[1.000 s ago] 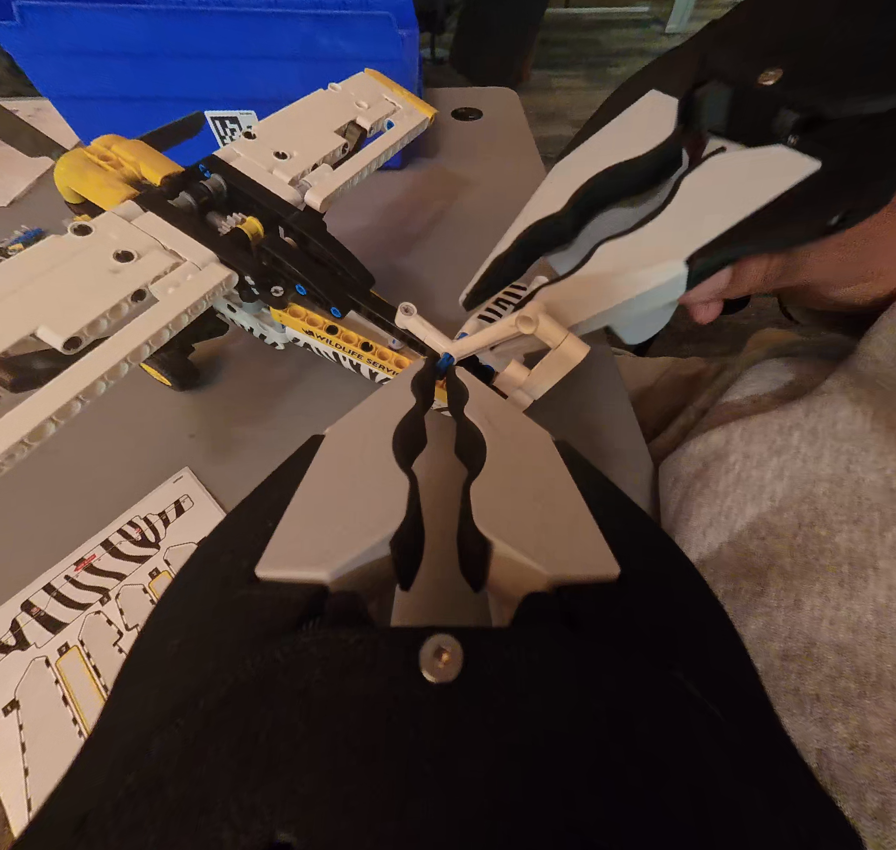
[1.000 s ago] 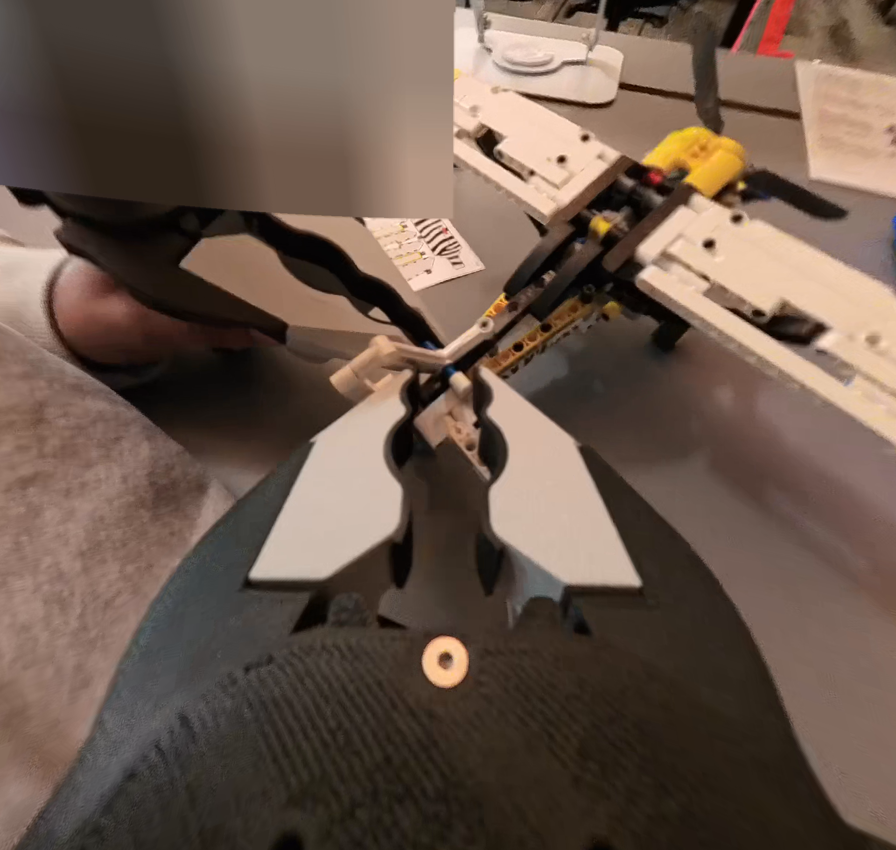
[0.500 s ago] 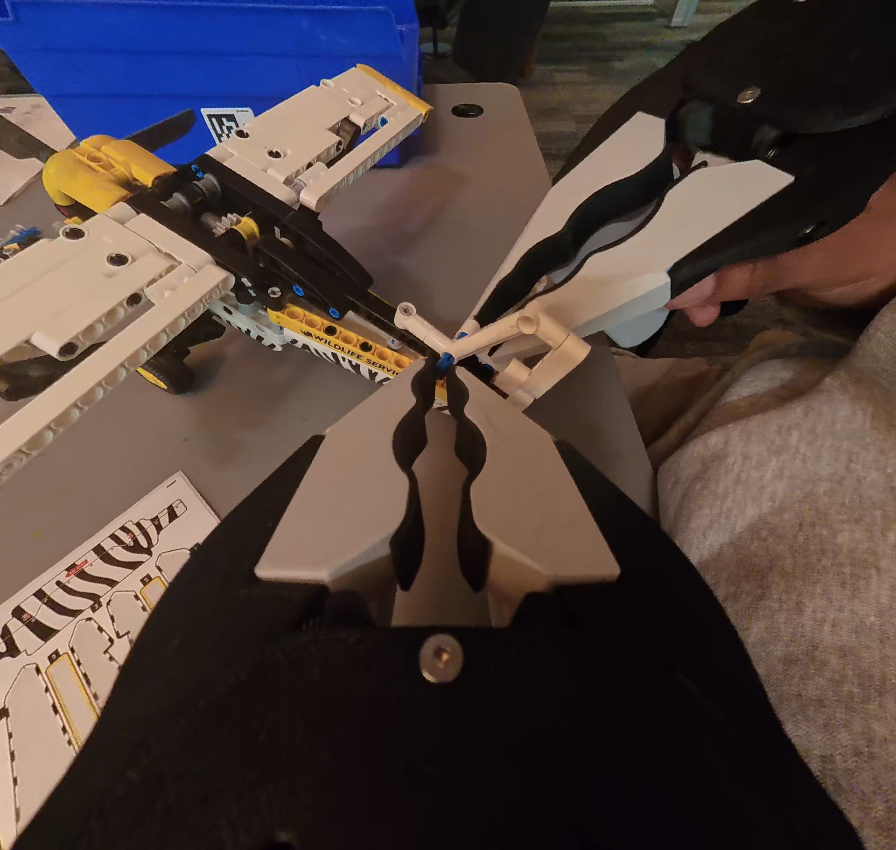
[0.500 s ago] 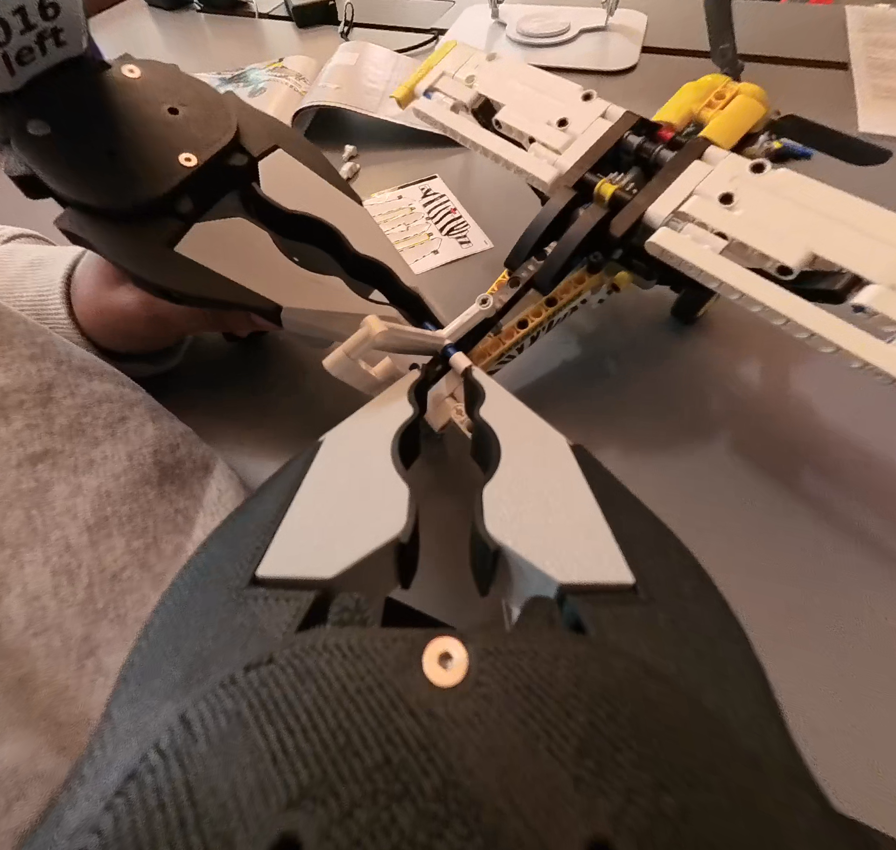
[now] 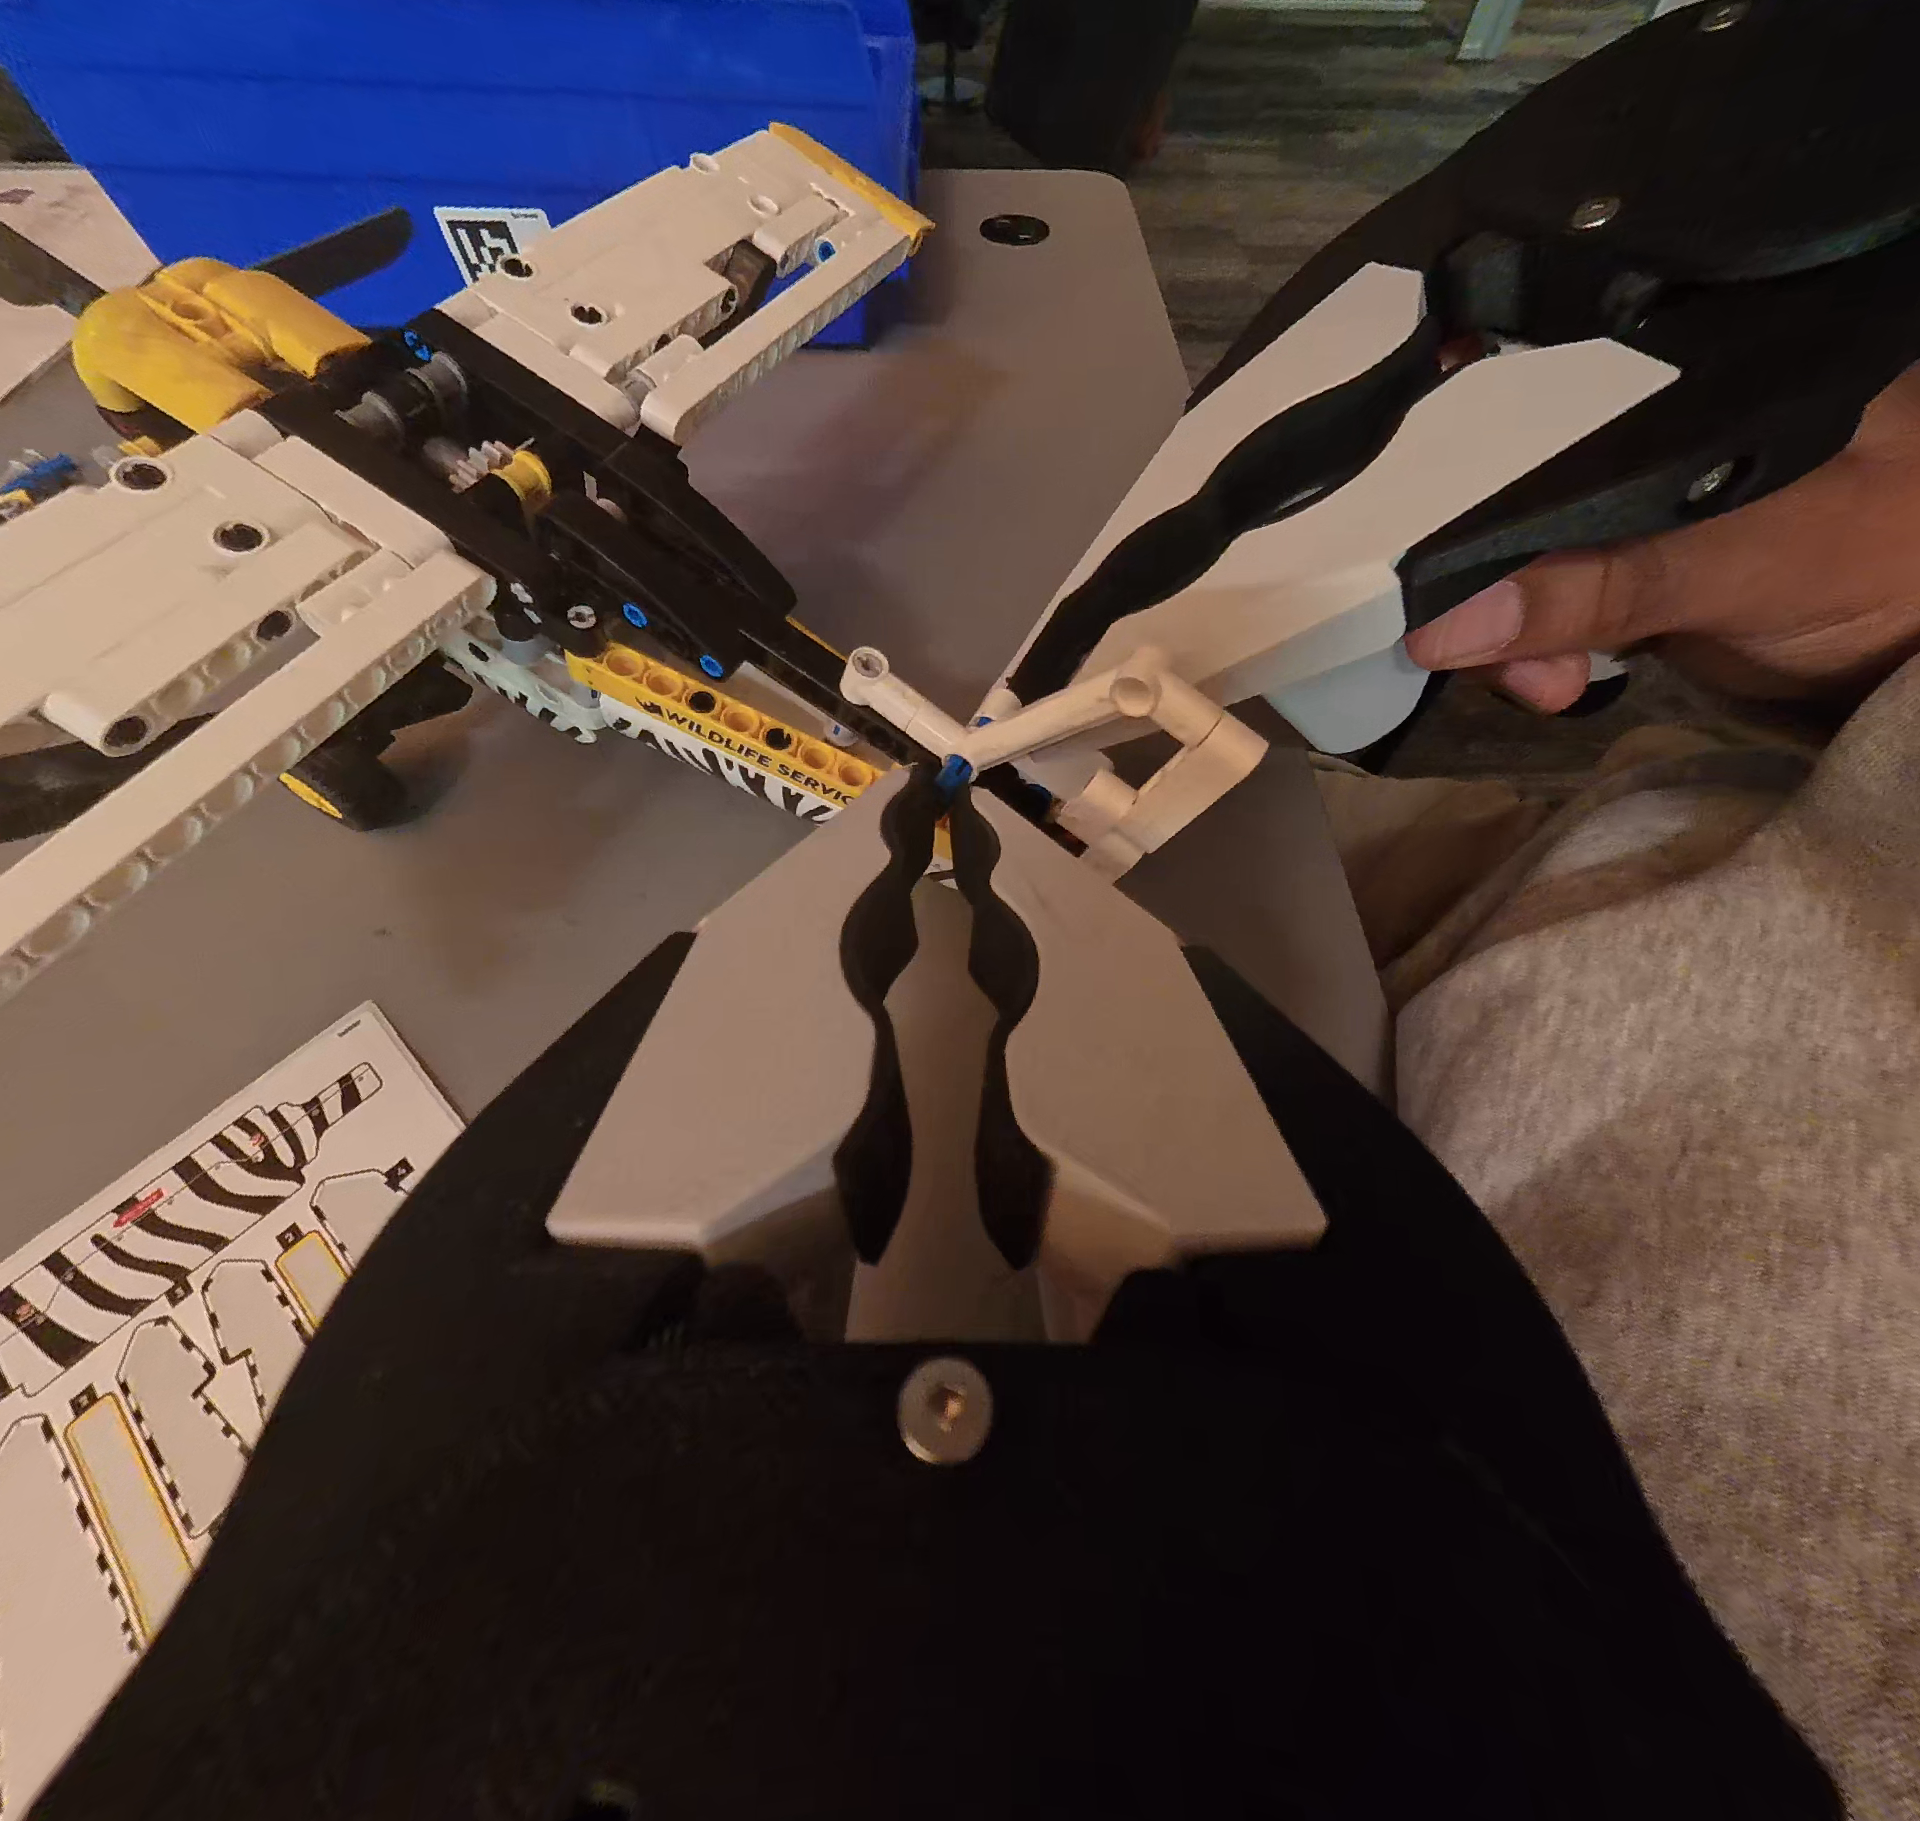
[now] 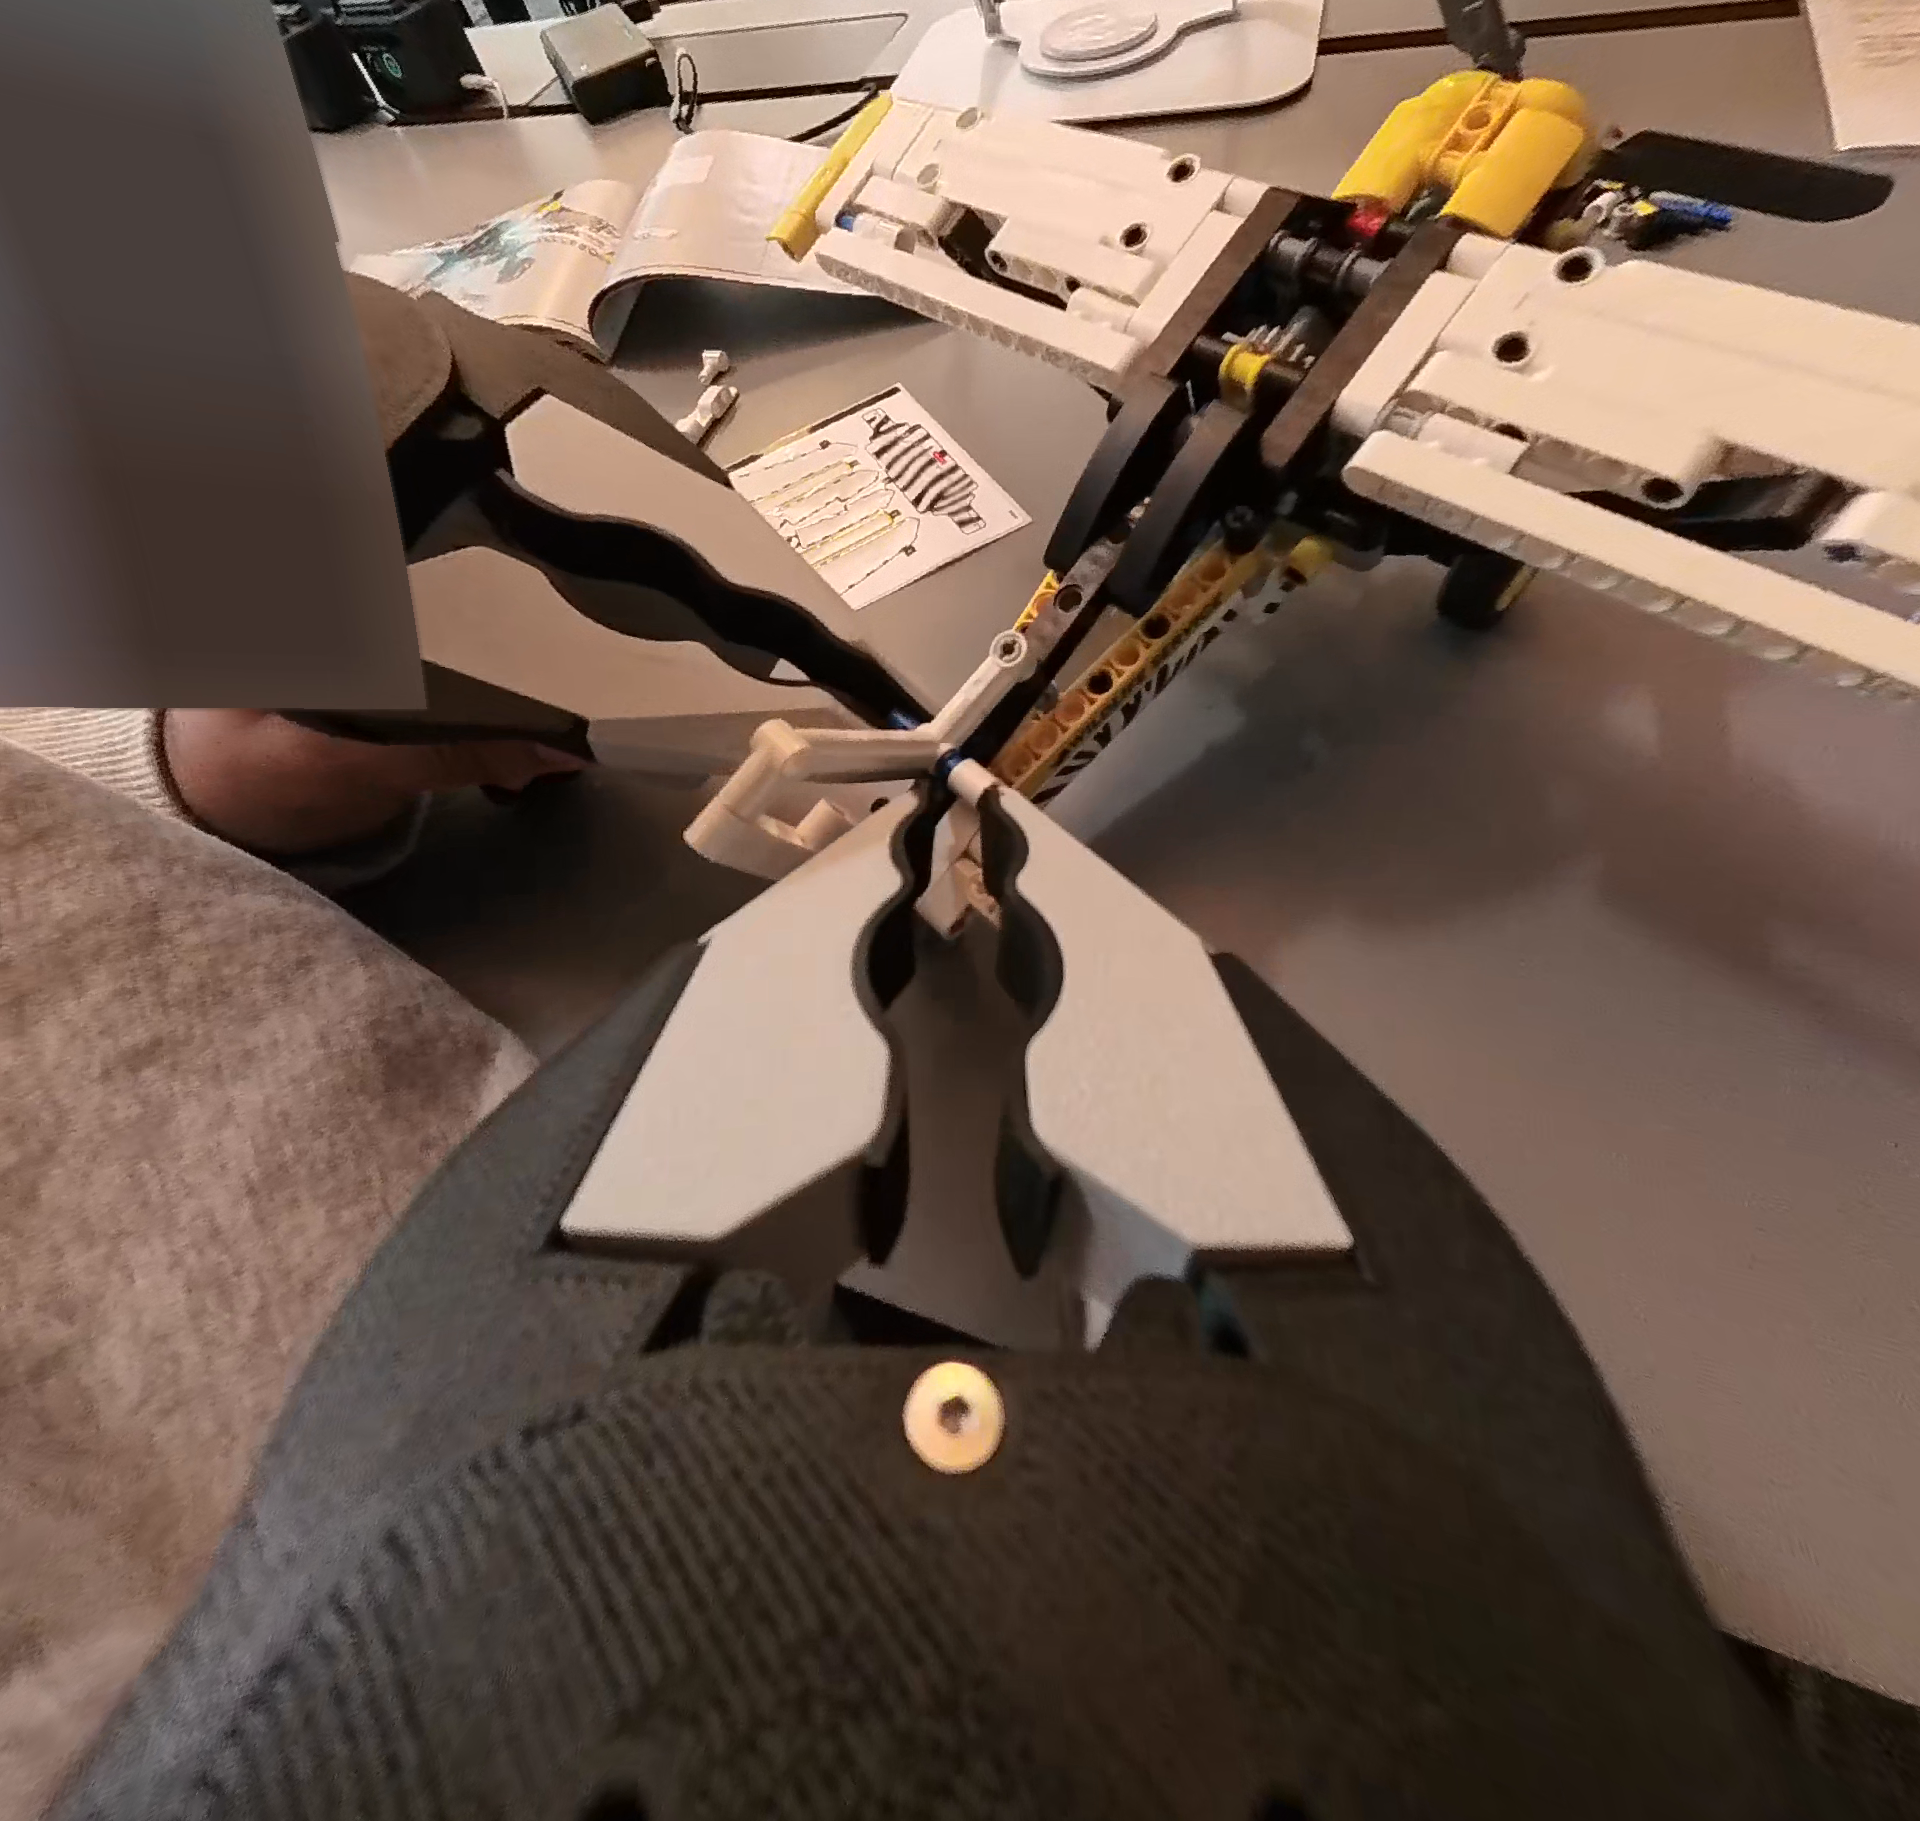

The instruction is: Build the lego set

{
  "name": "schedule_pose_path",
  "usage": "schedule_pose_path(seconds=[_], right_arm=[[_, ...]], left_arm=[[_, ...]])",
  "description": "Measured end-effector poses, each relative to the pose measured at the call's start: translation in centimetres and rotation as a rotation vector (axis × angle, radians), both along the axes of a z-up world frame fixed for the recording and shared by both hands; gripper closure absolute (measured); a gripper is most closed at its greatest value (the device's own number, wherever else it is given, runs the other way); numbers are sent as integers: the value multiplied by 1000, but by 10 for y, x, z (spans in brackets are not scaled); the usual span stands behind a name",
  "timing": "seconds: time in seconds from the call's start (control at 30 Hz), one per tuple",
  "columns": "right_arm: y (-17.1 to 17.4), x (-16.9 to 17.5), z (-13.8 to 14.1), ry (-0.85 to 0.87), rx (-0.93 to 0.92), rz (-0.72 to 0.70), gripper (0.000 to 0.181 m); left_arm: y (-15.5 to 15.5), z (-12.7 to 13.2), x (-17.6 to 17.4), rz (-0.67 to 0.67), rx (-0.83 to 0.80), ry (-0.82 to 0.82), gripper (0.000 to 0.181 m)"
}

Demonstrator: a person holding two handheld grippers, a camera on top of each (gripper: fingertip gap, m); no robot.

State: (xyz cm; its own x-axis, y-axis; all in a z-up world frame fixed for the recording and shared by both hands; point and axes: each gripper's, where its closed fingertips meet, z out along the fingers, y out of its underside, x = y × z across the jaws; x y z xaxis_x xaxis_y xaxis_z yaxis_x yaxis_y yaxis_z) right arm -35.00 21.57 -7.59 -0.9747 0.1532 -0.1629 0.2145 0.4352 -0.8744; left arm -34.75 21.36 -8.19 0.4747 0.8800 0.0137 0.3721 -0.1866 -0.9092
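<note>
The lego plane (image 5: pixel 468 483) has white wings, a black body and a yellow nose, and stands on the grey table; it also shows in the right wrist view (image 6: pixel 1299 337). A white tail frame (image 5: pixel 1132 732) sits at its near end and shows in the right wrist view too (image 6: pixel 790 774). My left gripper (image 5: pixel 940 784) is shut, its tips pinching a blue pin (image 5: pixel 948 769) at the tail. My right gripper (image 6: pixel 951 821) is shut on a small white beam (image 6: pixel 951 888) at the same joint. The two grippers' tips meet there, almost touching.
A blue bin (image 5: pixel 416 57) stands behind the plane. A sticker sheet (image 5: pixel 156 1304) lies at front left, also seen in the right wrist view (image 6: pixel 883 493). An open instruction booklet (image 6: pixel 623 244), small white pieces (image 6: pixel 712 389) and a white stand base (image 6: pixel 1122 36) lie farther off. The person's sweater (image 5: pixel 1662 1148) is close on the right. My left and right fingertips are right by each other.
Both grippers keep their hold at the tail joint. The right gripper's view has swung a little, and the plane has barely moved.
</note>
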Motion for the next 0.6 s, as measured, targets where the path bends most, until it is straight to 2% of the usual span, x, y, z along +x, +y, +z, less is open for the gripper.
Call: schedule_pose_path(seconds=[0.6], right_arm=[[-3,-2,-1,47,60,64,179]], left_arm=[[-1,-2,-2,6,24,-18,180]])
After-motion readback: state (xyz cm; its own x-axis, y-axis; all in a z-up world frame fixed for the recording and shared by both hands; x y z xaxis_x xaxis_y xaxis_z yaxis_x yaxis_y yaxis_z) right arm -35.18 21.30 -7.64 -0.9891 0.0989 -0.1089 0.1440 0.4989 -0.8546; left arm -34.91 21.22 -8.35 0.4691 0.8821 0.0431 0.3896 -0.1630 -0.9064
